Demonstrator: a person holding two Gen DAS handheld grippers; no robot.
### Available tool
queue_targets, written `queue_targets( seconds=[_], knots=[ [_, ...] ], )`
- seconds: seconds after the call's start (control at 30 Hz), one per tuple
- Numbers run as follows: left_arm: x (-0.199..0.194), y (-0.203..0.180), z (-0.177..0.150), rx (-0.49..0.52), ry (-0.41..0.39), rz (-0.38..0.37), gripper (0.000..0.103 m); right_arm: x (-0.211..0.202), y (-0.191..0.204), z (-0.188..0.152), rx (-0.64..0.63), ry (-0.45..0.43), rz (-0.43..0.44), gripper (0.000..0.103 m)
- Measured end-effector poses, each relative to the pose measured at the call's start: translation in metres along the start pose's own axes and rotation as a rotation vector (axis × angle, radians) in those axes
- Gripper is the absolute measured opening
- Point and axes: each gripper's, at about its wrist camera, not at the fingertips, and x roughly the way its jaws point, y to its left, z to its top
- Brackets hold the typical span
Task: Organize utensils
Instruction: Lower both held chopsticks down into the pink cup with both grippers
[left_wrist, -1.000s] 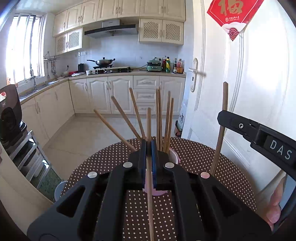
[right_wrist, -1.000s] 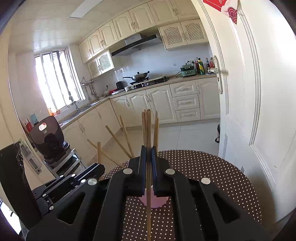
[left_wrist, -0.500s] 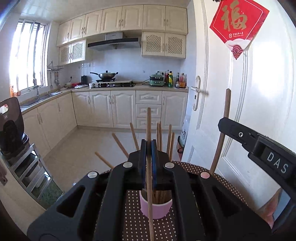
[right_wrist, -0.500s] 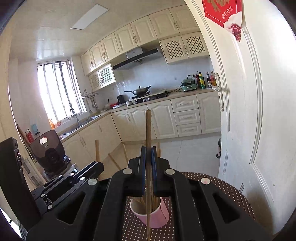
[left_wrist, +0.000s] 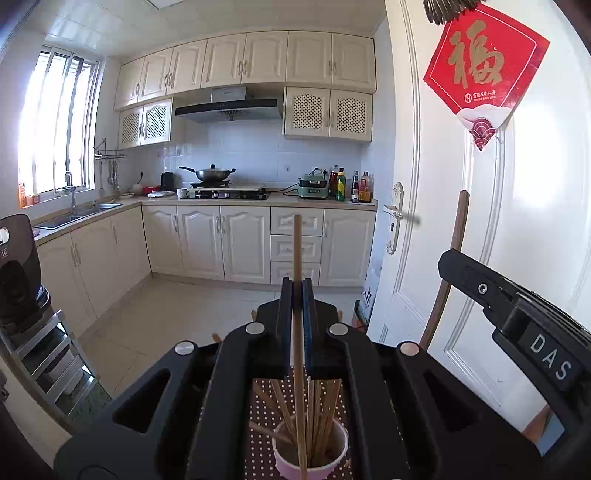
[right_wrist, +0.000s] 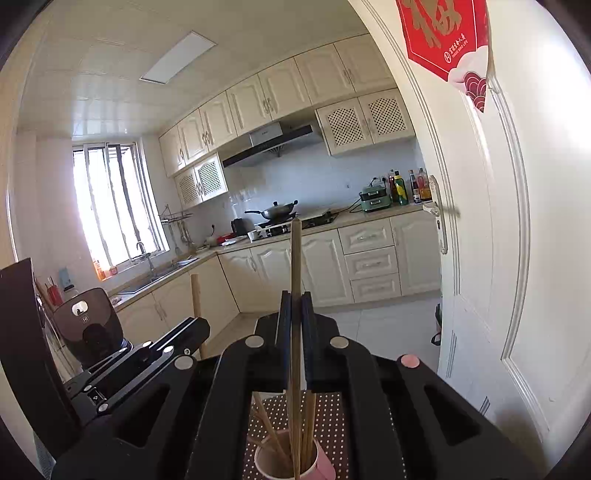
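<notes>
A pink cup (left_wrist: 312, 467) holding several wooden chopsticks stands on the brown dotted tablecloth (left_wrist: 262, 406); it also shows in the right wrist view (right_wrist: 325, 467). My left gripper (left_wrist: 297, 291) is shut on one upright chopstick (left_wrist: 297, 251), whose lower end hangs over the cup. My right gripper (right_wrist: 295, 302) is shut on another upright chopstick (right_wrist: 296, 254) above the same cup. The right gripper (left_wrist: 517, 325) also shows in the left view with its chopstick (left_wrist: 452, 258); the left gripper's body (right_wrist: 140, 362) shows in the right view.
A white door (left_wrist: 480, 221) with a red decoration (left_wrist: 484, 62) stands close on the right. A kitchen counter with a stove and wok (left_wrist: 207, 173) lies across the tiled floor. A dark appliance (left_wrist: 14, 266) on a metal rack is at the left.
Both grippers have risen and tilted up with their chopsticks. The cup and the other chopsticks have dropped to the bottom of both views.
</notes>
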Motion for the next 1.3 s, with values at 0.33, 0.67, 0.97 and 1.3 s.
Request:
queue_targets(
  seconds=[0.33,0.67,0.97,1.3],
  knots=[
    [0.032,0.004,0.0,-0.032,-0.014,0.013,0.005,0.026,-0.008,-0.001,0.006,-0.006,0.006,0.004],
    [0.064,0.012,-0.026,-0.067,0.021,0.002,0.006,0.046,-0.016,-0.026,0.012,0.049,-0.003,0.004],
    [0.075,0.015,-0.047,-0.066,0.063,0.019,0.006,0.059,-0.016,-0.049,0.022,0.121,-0.009,0.004],
    [0.085,0.02,-0.067,-0.074,0.119,0.029,0.006,0.064,-0.016,-0.07,0.04,0.194,-0.016,0.004]
  ],
)
